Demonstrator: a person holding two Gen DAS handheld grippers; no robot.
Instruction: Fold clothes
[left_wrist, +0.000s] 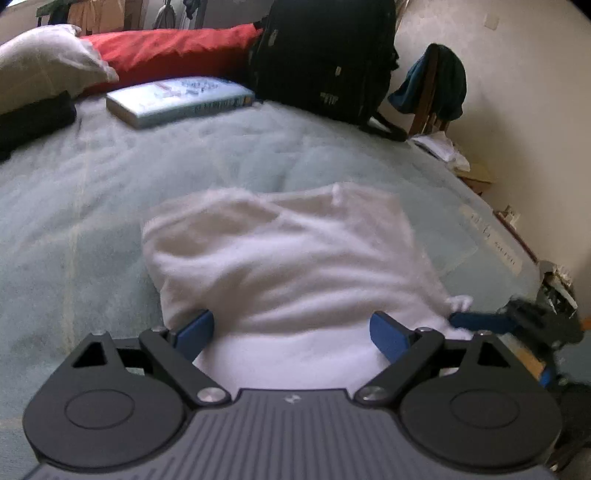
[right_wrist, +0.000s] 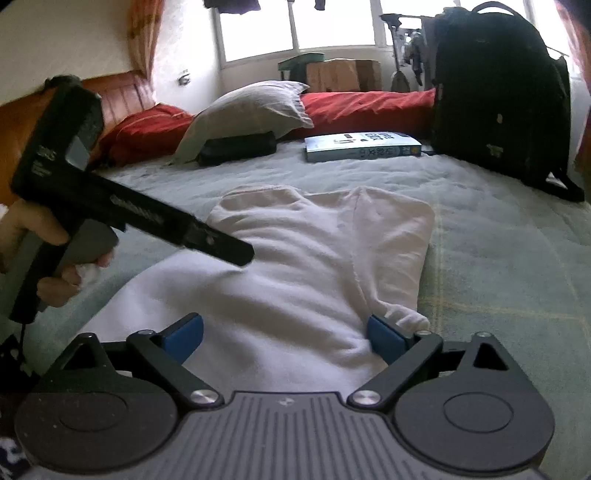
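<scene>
Garment (left_wrist: 288, 258) near edge behind fingers (left_wrist: 194, 330)

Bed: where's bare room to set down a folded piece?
Free: blanket right of the white garment, in front of the backpack; also the strip between garment and book. Crowded: far edge, with pillow, black pouch, book and backpack.

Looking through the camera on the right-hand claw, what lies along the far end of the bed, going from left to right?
Red pillow → pale pillow with a black bundle under its near edge → book → black backpack. A long red cushion runs behind the book, so it is left out of the order.
</scene>
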